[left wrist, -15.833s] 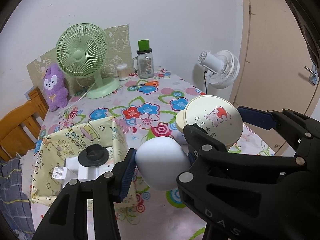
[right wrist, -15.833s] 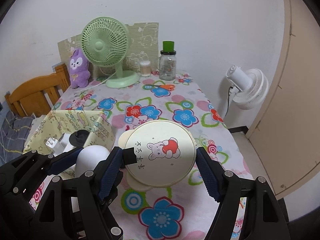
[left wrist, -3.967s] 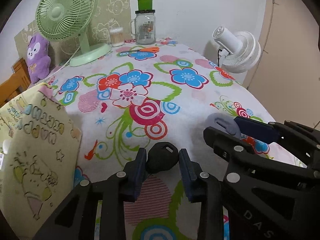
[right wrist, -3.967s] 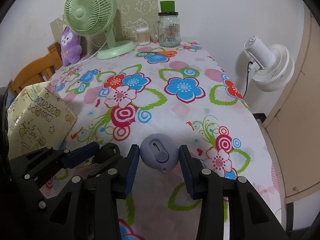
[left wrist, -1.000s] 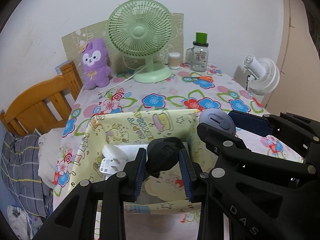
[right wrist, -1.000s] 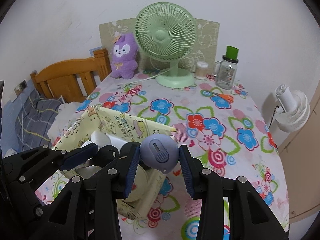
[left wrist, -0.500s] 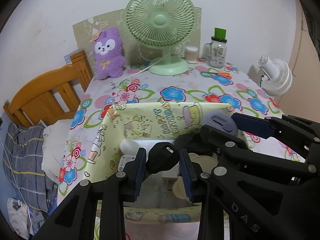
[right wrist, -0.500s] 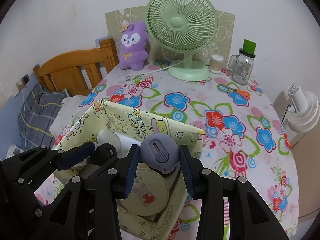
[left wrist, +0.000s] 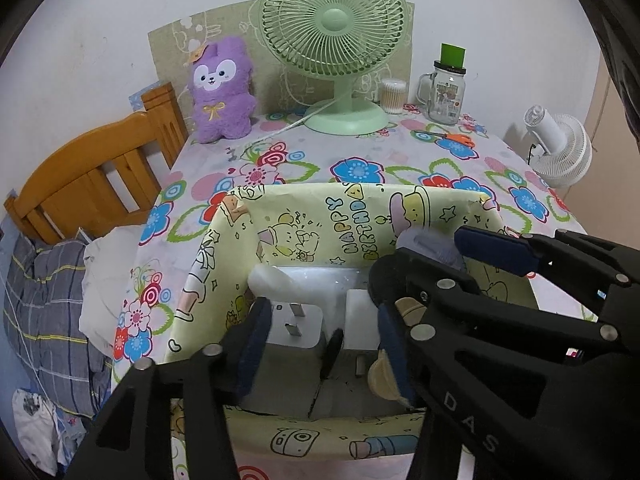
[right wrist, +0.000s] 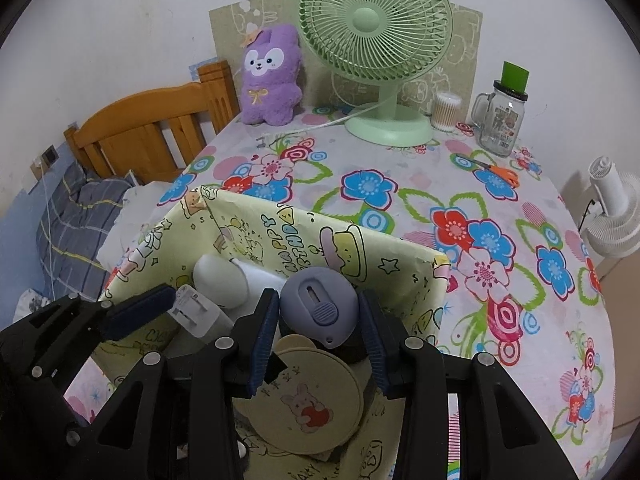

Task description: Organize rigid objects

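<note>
We count two grippers, both over one yellow box [left wrist: 362, 216] printed with cartoon figures, low in the middle of each frame. Our left gripper [left wrist: 320, 344] has its jaws opening; a black disc [left wrist: 334, 350] stands on edge in the gap, touching neither pad, so it is released. Our right gripper [right wrist: 318, 330] is also opening, yet its pads still seem to press the sides of a grey-blue oval gadget [right wrist: 318, 306] with a slot and a ribbed button, held above the box's right part.

Inside the box we count one white plug adapter [left wrist: 296, 322], one white rounded thing [right wrist: 220, 284] and one cream round fan [right wrist: 304, 396] with a rabbit picture, at the lower centre of the right view.

Further up the flowered table [right wrist: 520, 280] stand one green fan [left wrist: 334, 28], one purple plush toy [left wrist: 222, 88], one glass jar [left wrist: 446, 90], and one pair of orange scissors [right wrist: 498, 172]. One white fan [left wrist: 560, 148] sits at the right edge.
</note>
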